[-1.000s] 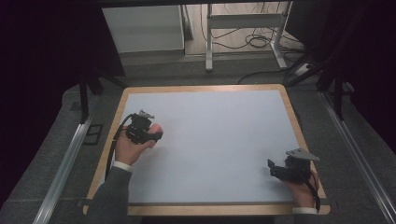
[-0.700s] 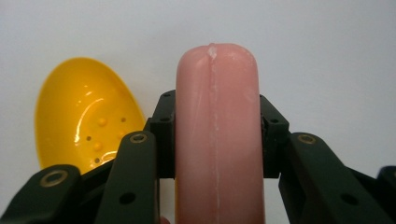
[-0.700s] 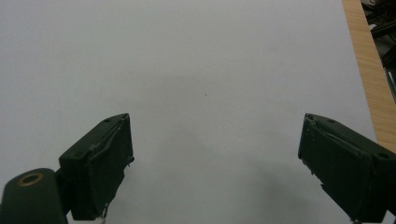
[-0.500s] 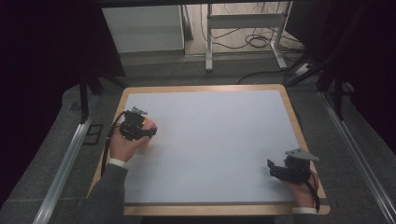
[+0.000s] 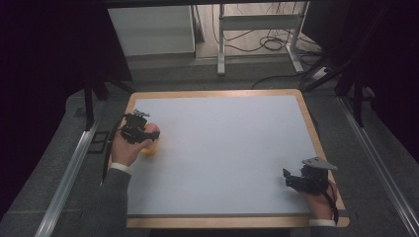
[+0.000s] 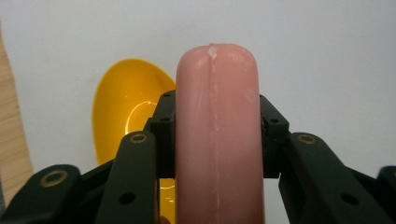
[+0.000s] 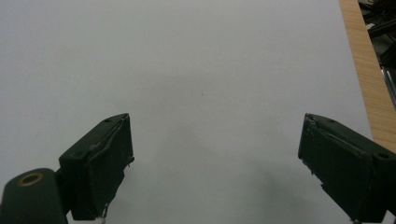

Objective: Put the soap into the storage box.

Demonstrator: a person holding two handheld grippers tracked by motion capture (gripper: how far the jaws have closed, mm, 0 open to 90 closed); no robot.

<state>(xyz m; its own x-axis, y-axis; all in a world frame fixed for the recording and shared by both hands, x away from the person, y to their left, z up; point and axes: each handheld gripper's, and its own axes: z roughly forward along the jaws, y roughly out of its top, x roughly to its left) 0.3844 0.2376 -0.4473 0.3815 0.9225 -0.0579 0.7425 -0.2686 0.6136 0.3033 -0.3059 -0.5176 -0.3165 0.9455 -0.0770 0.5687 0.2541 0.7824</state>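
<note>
Big pale grey mat on a wood-rimmed table [image 5: 217,93], mostly bare. I've got two grippers on it, one at each side.

Left gripper [image 6: 215,126] is clamped on a pink, smooth, round-ended sausage-shaped piece [image 6: 217,116]; the black pads press it on both sides and it sticks out past the tips. In the high view it sits near the left edge of the mat, in my left hand [image 5: 129,148].

Right gripper [image 7: 215,154] rests at the near right corner, jaws spread wide, nothing between them, bare mat ahead.

Small yellow glossy plastic bowl [image 6: 123,112] lies on the mat just below and to one side of the held piece; the high view shows a yellow bit of it under my left hand.

Progress, my read: pick-up is done, the pink piece is off the mat and carried over by the bowl. Left to do: line it up over the bowl, lower, let go. It's beside the bowl's hollow, not over it, so placement is not yet started. Right gripper looks idle.
</note>
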